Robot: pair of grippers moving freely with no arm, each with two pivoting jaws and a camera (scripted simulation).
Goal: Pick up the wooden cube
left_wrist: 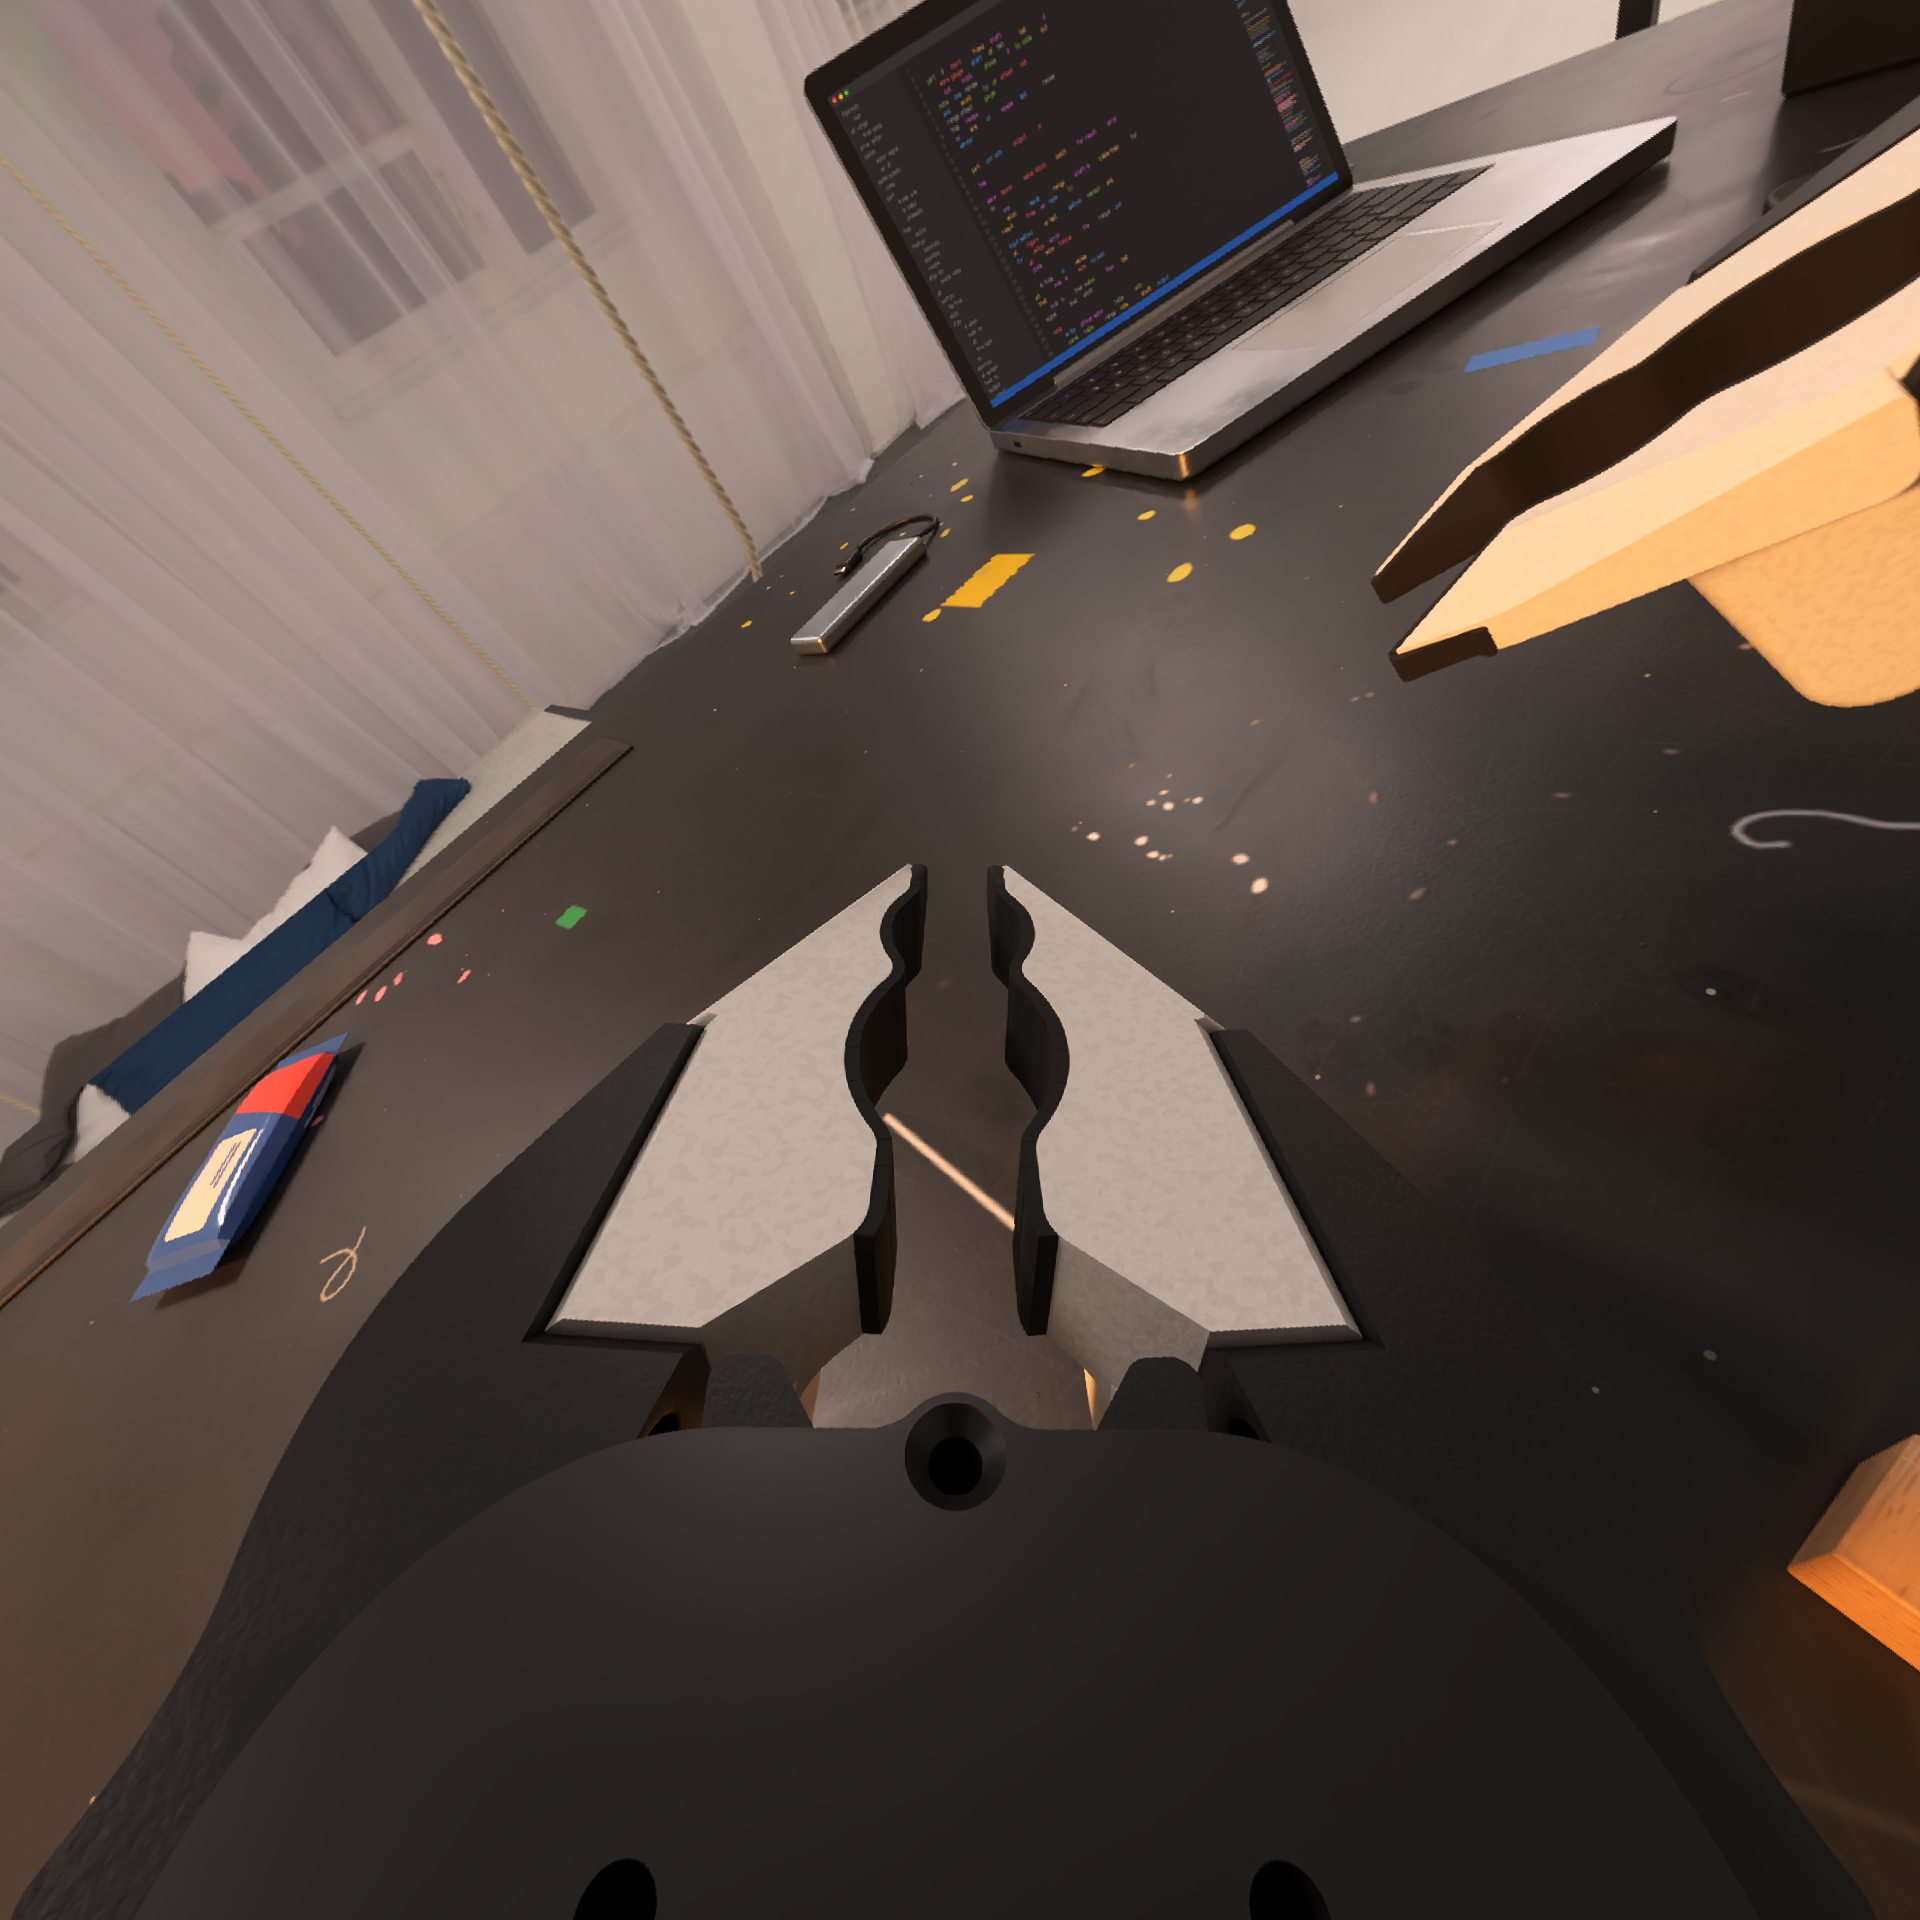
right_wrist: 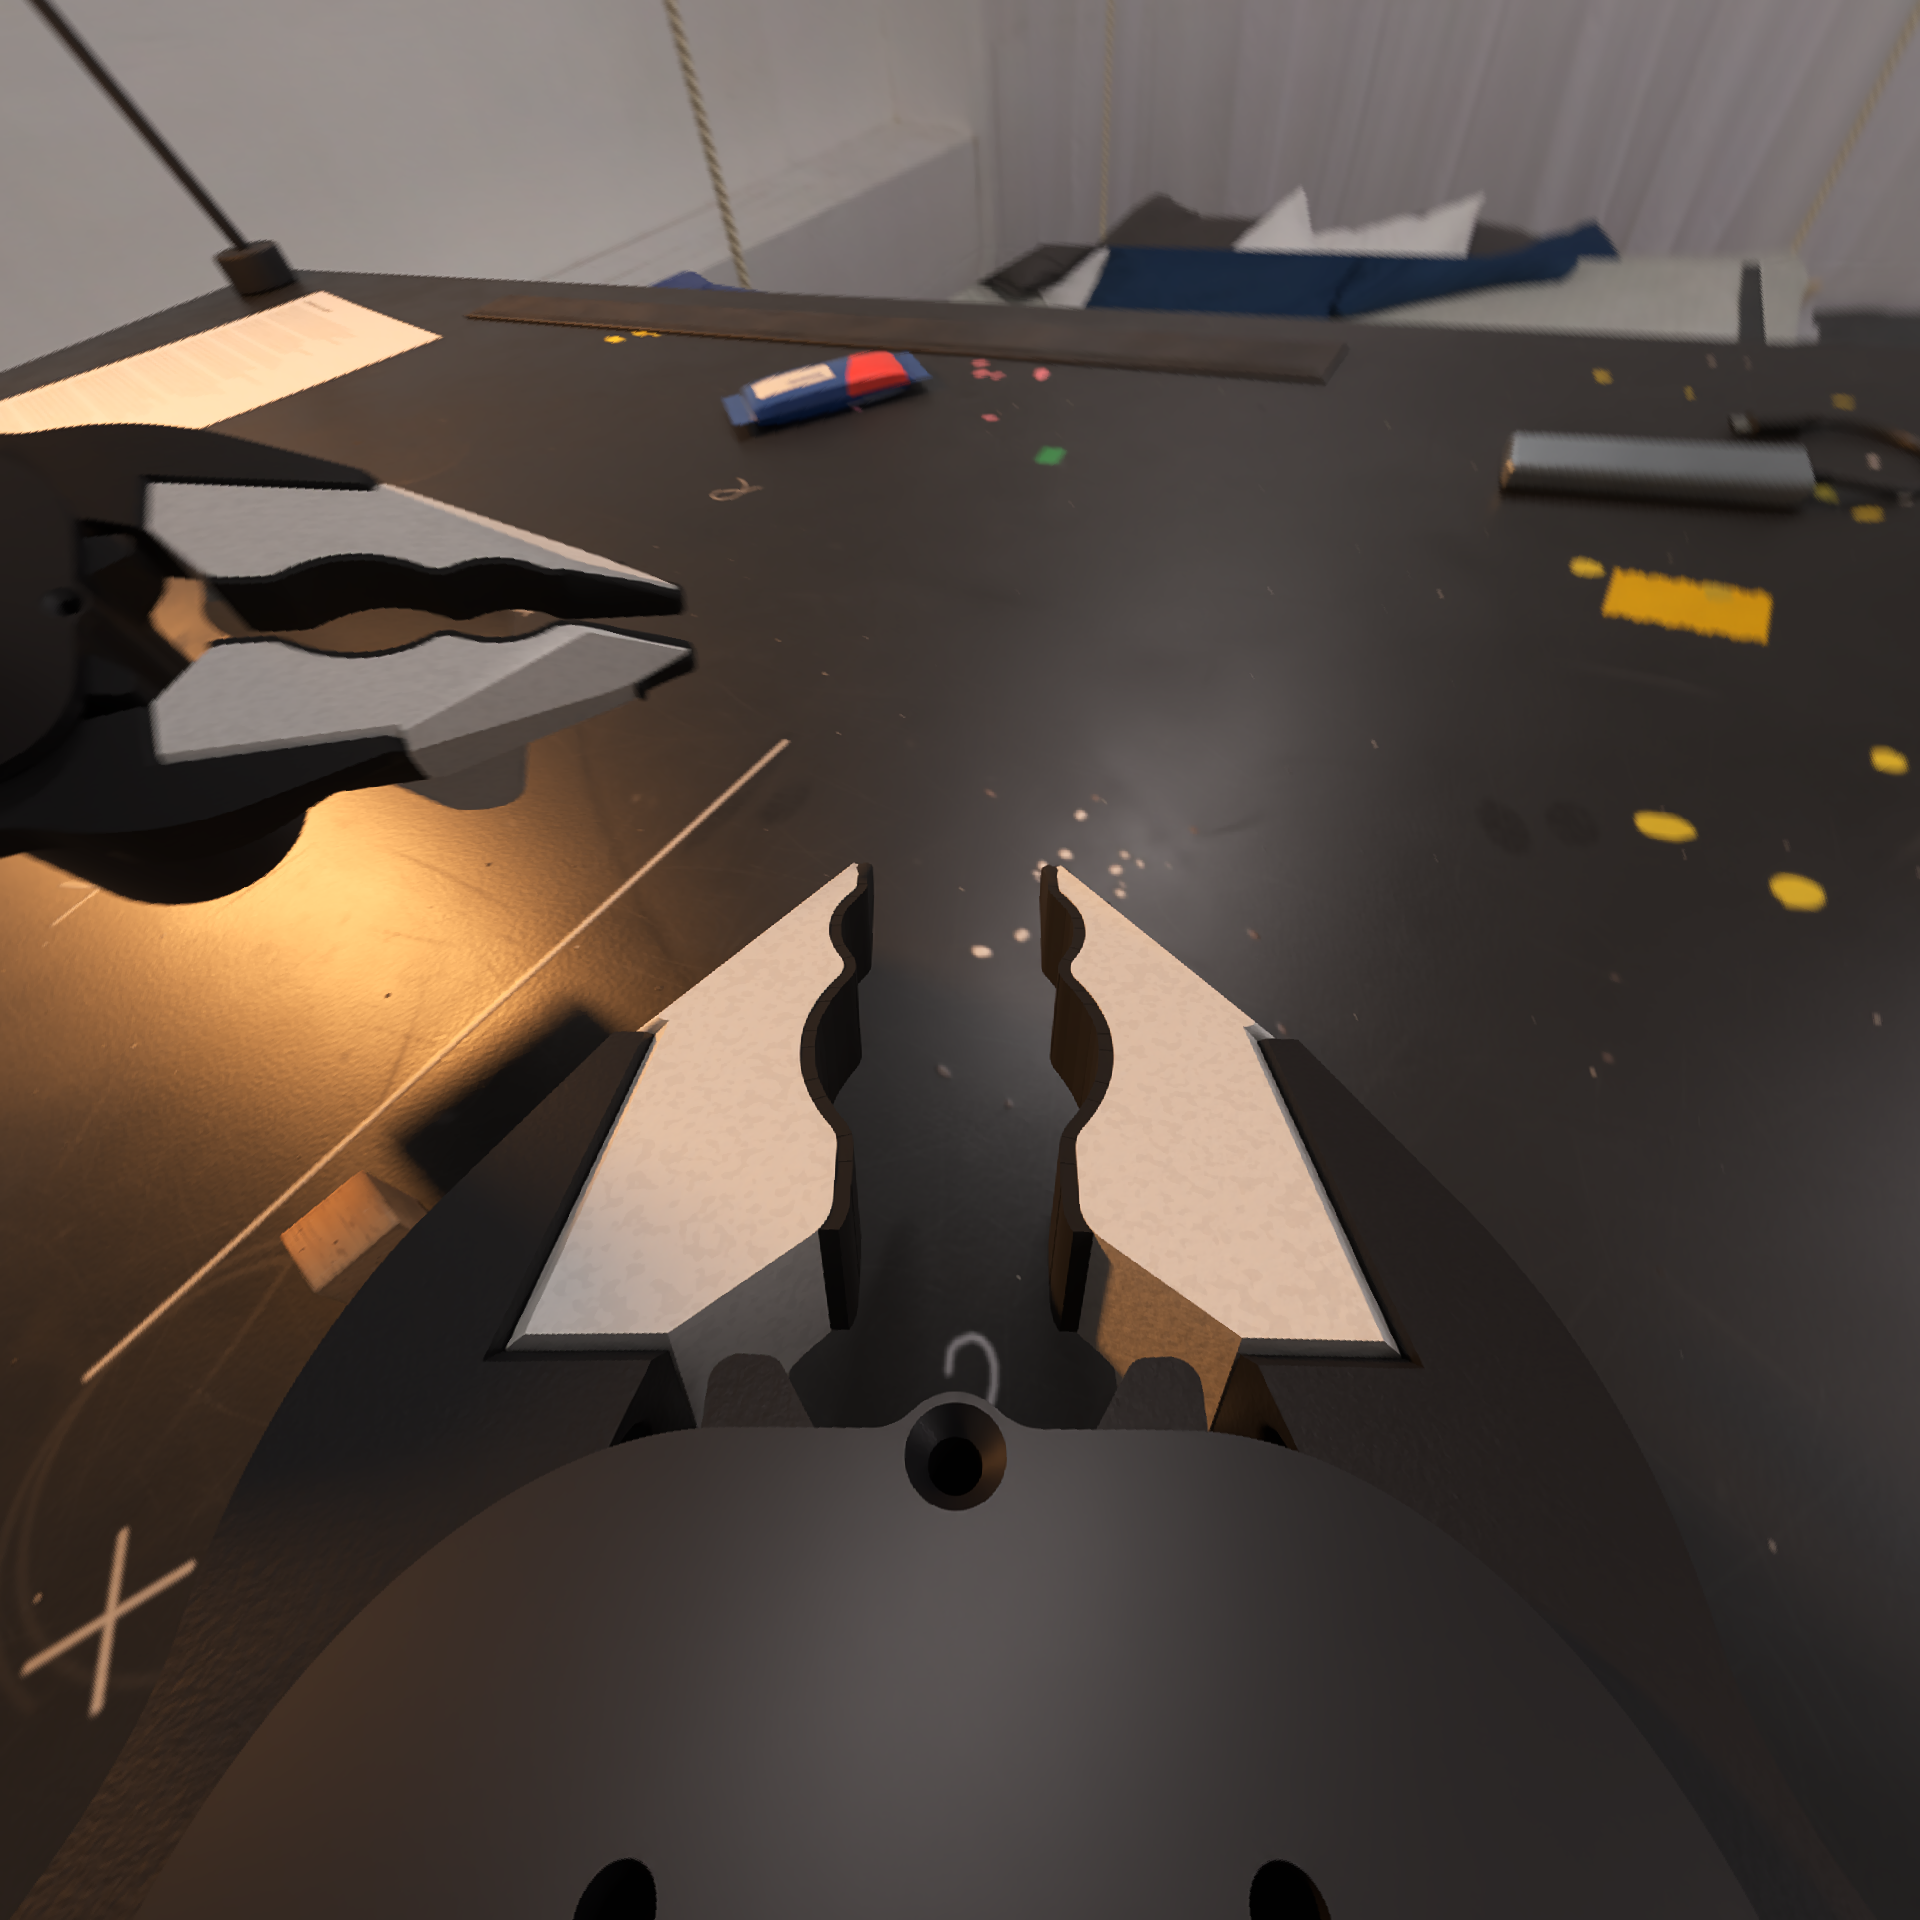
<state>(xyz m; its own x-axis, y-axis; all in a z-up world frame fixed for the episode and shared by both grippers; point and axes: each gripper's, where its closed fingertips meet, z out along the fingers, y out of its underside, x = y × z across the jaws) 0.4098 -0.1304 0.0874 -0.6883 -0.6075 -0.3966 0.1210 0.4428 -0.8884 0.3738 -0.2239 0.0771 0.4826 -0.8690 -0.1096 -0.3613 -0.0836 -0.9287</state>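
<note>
The wooden cube (left_wrist: 1860, 1558) lies on the dark table at the lower right edge of the left wrist view, cut off by the frame. It sits well behind and to the right of my left gripper (left_wrist: 958, 873). That gripper is narrowly open and empty above the table. In the right wrist view the cube (right_wrist: 348, 1231) shows low on the left, partly hidden by the body of my right gripper (right_wrist: 954, 873), which is open and empty. The left gripper (right_wrist: 681, 629) hovers at the left there. The right gripper (left_wrist: 1397, 623) shows at the upper right of the left wrist view.
An open laptop (left_wrist: 1195, 239) stands at the far end of the table. A grey USB hub (left_wrist: 857, 592) and yellow tape (right_wrist: 1683, 605) lie near it. A blue and red packet (right_wrist: 826, 387) lies by the table edge. A paper sheet (right_wrist: 229, 353) and a lamp base (right_wrist: 255, 265) are at the far left.
</note>
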